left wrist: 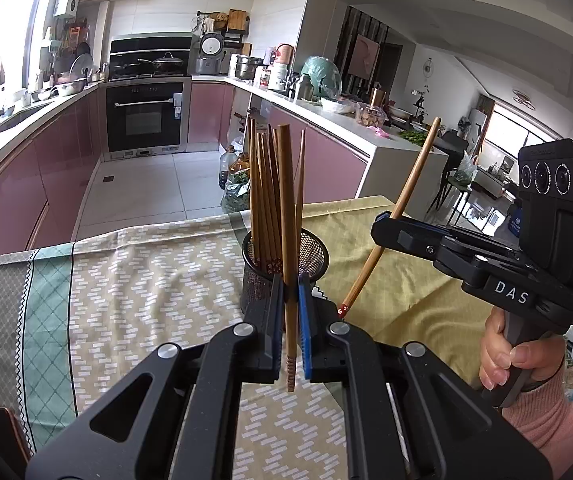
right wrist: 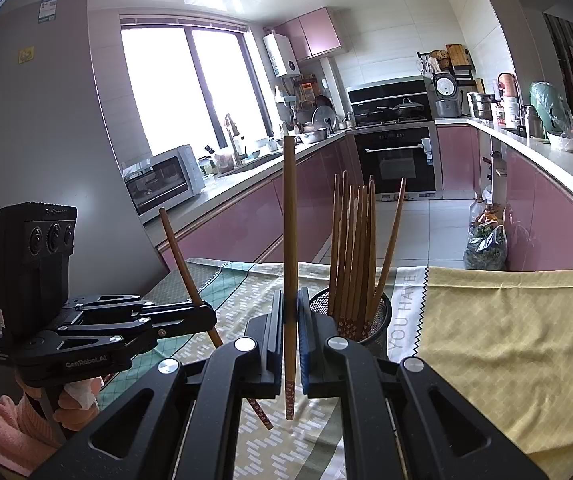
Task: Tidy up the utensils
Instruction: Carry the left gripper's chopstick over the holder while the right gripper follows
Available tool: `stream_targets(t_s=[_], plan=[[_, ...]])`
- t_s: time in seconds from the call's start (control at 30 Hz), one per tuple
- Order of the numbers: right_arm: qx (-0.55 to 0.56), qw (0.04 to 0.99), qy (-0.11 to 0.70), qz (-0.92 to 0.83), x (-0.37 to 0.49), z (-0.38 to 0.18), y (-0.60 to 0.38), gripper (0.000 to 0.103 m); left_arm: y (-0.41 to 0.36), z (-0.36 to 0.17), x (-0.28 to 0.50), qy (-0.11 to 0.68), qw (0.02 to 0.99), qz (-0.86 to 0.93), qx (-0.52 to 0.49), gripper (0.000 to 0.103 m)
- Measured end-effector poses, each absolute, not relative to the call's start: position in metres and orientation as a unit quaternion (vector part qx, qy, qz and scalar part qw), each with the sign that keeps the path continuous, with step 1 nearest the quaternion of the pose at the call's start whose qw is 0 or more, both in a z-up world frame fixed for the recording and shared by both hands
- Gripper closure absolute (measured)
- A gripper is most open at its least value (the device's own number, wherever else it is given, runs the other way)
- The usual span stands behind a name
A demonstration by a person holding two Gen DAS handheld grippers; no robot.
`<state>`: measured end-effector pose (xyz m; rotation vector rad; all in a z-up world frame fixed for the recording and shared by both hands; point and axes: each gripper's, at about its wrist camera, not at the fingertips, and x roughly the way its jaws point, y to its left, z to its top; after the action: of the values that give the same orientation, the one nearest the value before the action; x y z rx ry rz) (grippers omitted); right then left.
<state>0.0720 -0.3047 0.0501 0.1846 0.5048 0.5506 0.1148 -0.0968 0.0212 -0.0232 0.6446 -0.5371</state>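
2 chopsticks (left wrist: 288, 240) upright, clamped | rest in mesh holder (left wrist: 314, 252)

Left gripper (left wrist: 291, 304) clamps an upright chopstick (left wrist: 287, 240) before a mesh cup (left wrist: 314, 252) of chopsticks; right gripper (left wrist: 386, 226) grips another, tilted.

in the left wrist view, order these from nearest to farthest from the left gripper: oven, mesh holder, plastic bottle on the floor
From the left gripper, which is shut on a chopstick:
1. mesh holder, just ahead on the tablecloth
2. plastic bottle, on the floor beyond the table edge
3. oven, built into the far cabinets, left of centre
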Motion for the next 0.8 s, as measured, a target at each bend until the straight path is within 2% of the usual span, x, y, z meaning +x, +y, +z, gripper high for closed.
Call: stream_targets(t_s=[0.8], plan=[[0.082,0.933,0.233,0.263,0.076,0.062,-0.310,0.097,-0.096,0.041,0.120,0.289,0.919,-0.269,-0.012,0.095]])
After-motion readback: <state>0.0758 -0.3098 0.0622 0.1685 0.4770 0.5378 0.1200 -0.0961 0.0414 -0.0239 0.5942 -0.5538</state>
